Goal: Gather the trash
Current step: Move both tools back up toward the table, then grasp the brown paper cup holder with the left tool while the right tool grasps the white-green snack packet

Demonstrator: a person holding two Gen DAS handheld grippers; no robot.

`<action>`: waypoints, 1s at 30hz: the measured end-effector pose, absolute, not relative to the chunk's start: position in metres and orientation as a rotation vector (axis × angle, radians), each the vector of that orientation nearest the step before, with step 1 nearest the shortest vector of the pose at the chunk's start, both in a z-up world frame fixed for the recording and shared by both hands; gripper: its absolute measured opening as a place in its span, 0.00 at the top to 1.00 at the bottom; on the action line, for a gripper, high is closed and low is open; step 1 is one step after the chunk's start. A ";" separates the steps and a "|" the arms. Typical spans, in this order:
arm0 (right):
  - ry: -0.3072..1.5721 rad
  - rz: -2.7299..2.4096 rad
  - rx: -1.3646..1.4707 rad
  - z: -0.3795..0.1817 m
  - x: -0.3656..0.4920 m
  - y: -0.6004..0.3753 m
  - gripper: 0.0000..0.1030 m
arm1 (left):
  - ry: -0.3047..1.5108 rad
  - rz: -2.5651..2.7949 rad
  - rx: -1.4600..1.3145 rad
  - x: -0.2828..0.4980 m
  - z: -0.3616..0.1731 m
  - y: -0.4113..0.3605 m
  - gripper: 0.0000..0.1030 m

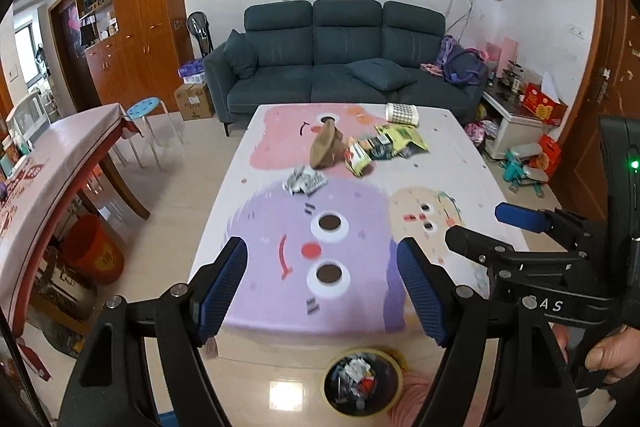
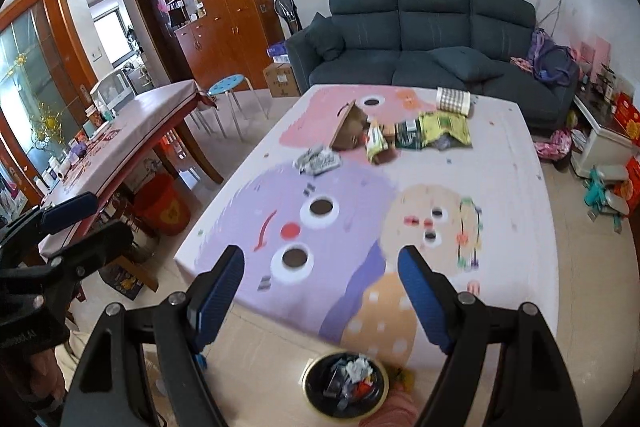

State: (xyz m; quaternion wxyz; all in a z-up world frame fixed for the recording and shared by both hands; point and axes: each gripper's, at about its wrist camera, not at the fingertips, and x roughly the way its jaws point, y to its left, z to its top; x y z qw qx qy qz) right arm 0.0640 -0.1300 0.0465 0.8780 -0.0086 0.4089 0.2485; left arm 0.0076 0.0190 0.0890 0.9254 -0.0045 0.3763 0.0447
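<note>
Trash lies at the far end of the table with the cartoon cloth (image 1: pixel 352 195) (image 2: pixel 500 163): a crumpled silver wrapper (image 1: pixel 305 181) (image 2: pixel 318 159), a brown paper bag (image 1: pixel 326 147) (image 2: pixel 350 131), yellow-green snack packets (image 1: pixel 400 141) (image 2: pixel 440 125) and a checkered roll (image 1: pixel 401 113) (image 2: pixel 453 99). On the floor by the table's near edge stands a round bin (image 1: pixel 325 383) (image 2: pixel 305 385) holding wrappers. My left gripper (image 1: pixel 322 291) (image 2: pixel 80 227) hovers open and empty above the near edge. My right gripper (image 2: pixel 320 299) (image 1: pixel 500 231) is beside it, also open and empty.
A dining table (image 1: pixel 60 155) (image 2: pixel 152 119) stands to the left with a red bucket (image 1: pixel 94 251) (image 2: pixel 162 205) under it. Behind are a blue stool (image 1: pixel 143 107), a dark sofa (image 1: pixel 344 59) and a cardboard box (image 1: pixel 194 101). A hand (image 1: pixel 612 355) holds the right gripper.
</note>
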 end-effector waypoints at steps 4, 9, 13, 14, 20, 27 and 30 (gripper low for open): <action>0.881 0.555 -0.040 0.039 0.124 -0.127 0.22 | 0.807 0.118 -0.020 0.069 0.083 0.017 0.27; 0.934 0.591 -0.044 0.020 0.196 -0.126 0.22 | 0.892 0.151 -0.050 0.162 0.059 0.018 0.27; 0.987 0.620 -0.019 -0.001 0.254 -0.126 0.22 | 0.972 0.159 -0.098 0.231 0.029 0.021 0.27; 0.999 0.625 -0.022 -0.008 0.268 -0.125 0.22 | 0.992 0.157 -0.106 0.249 0.020 0.022 0.27; 1.073 0.633 -0.034 -0.054 0.337 -0.110 0.22 | 1.091 0.180 -0.123 0.314 -0.023 0.027 0.27; 1.139 0.663 -0.028 -0.095 0.379 -0.088 0.28 | 1.143 0.200 -0.060 0.349 -0.042 0.027 0.27; 1.173 0.675 -0.039 -0.109 0.387 -0.078 0.44 | 1.161 0.205 -0.050 0.356 -0.045 0.027 0.27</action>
